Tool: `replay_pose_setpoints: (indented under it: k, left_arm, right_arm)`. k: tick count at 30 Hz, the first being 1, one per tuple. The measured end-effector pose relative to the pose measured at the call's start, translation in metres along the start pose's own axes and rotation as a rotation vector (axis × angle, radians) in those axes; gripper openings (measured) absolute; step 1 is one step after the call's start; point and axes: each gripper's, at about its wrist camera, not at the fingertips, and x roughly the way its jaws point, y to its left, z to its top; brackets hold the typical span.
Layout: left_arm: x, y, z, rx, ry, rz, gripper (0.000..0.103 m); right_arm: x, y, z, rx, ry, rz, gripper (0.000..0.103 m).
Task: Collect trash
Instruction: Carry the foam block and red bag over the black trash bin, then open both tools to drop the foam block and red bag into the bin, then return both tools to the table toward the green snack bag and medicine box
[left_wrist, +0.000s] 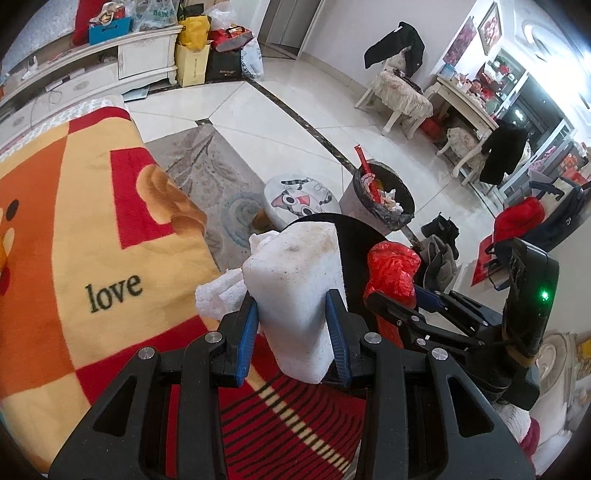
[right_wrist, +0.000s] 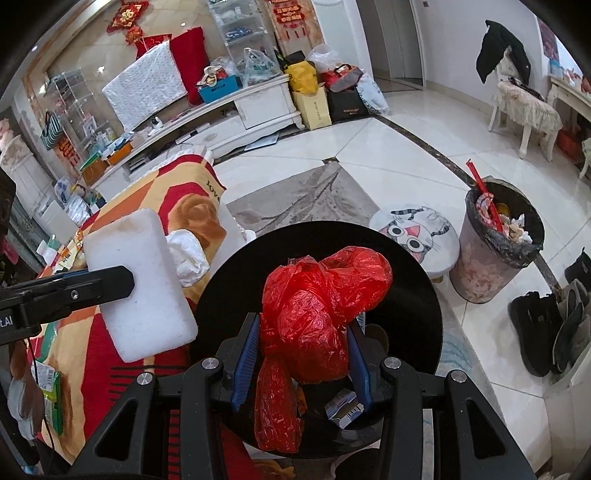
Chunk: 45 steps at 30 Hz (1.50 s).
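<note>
- Left gripper: blue pads clamped on a white foam block, narrow gap between them, block filling it.
- Foam block is a rounded rectangular slab, matte, grainy, with brownish smudges on the face. Long axis runs along the fingers, far end pointing away from the camera and up toward the bin; near end sticks out below the pads.
- In the right wrist view the same slab sits tilted, with its broad face to the camera.
- Crumpled white tissue sits just left of the block, touching the left pad; can't tell if it's pinched or only lying behind.
- Right gripper: pads pressed onto a red plastic bag, jaws as narrow as they go with the bag between.
- Bag is thin, glossy, wrinkled film, knotted into a lump; a loose tail hangs down below the pads. Long axis roughly along the fingers, bulk leaning up and right.
- Both loads hang over a round black tabletop, beside an orange-red fleece blanket printed "love".
- Small torn carton lies on the black top under the right finger.
- Trash bin, round with a black liner, stands on the tiled floor well ahead, already heaped, with a red stick poking out. Cat-print stool is between it and the table.
</note>
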Motion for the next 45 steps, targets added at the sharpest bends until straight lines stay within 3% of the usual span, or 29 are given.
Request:
replay_pose_setpoints:
  k: [12,16,19,22,32,39,45]
  left_arm:
    - [0.019,-0.002,0.002,-0.021,0.032,-0.024,0.034]
    - [0.023,0.0,0.001,-0.037,0.051,-0.049,0.039]
    - [0.023,0.003,0.0,-0.052,0.058,-0.054,0.053]
    - [0.019,0.006,-0.001,-0.063,0.06,-0.06,0.054]
    - [-0.019,0.013,-0.014,-0.044,0.023,-0.019,0.054]
    - [-0.05,0.039,-0.043,-0.079,-0.003,0.014,0.054]
    - [-0.079,0.058,-0.067,-0.096,-0.027,0.037,0.054]
  right_arm:
    - [0.008,-0.008,0.002,0.02,0.01,-0.006,0.043]
    - [0.011,-0.01,0.002,0.019,0.021,-0.021,0.053]
    - [0.01,-0.013,0.0,0.033,0.021,-0.028,0.066]
    - [0.009,-0.016,-0.001,0.048,0.02,-0.024,0.068]
    - [0.001,0.003,-0.004,0.044,0.022,0.013,0.068]
    - [-0.005,0.043,-0.002,-0.032,0.009,0.047,0.068]
    - [-0.013,0.055,0.003,-0.048,-0.003,0.051,0.068]
